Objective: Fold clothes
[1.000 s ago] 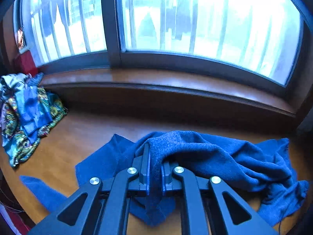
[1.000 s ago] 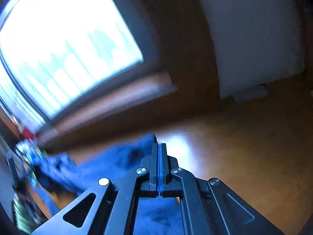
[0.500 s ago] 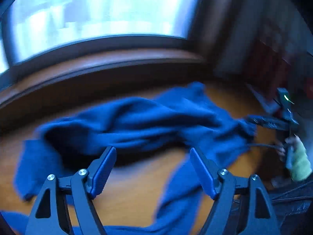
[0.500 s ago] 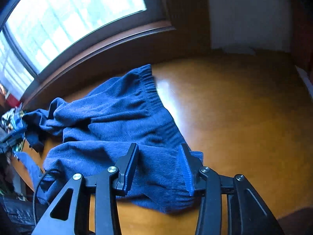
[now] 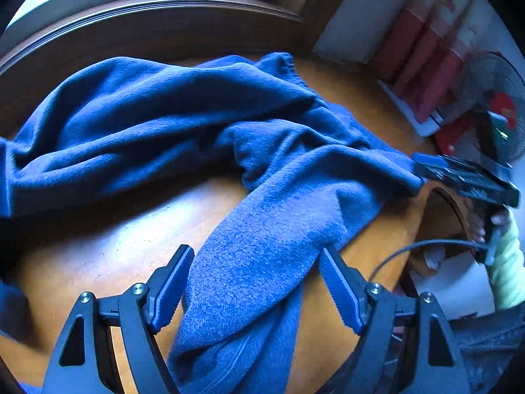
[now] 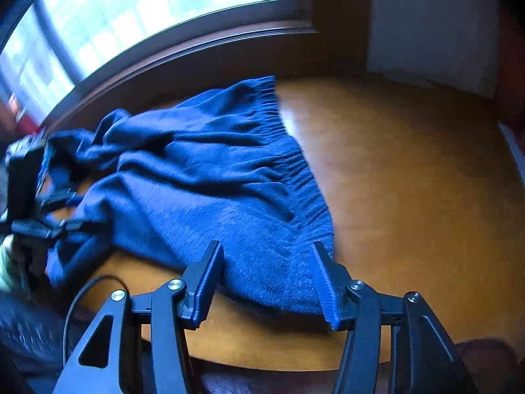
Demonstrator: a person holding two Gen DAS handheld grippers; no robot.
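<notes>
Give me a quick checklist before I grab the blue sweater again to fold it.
1. Left gripper open: ok.
2. Right gripper open: ok.
3. Fabric between left fingers: ok, a sleeve-like strip of the blue sweater lies there.
4. Ribbed hem by right gripper: ok, corner between fingers.
5. Sweater flat: not ok, bunched and creased.
6. Wooden table free beside sweater: ok.

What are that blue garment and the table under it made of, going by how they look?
The garment looks like a soft knit, perhaps wool or fleece: its surface is fuzzy and matte, one edge is ribbed and gathered, and it slumps in thick folds. The table looks like wood with a glossy varnish: warm orange-brown, with window light glaring off it. Whether it is solid wood or veneer cannot be told.
</notes>
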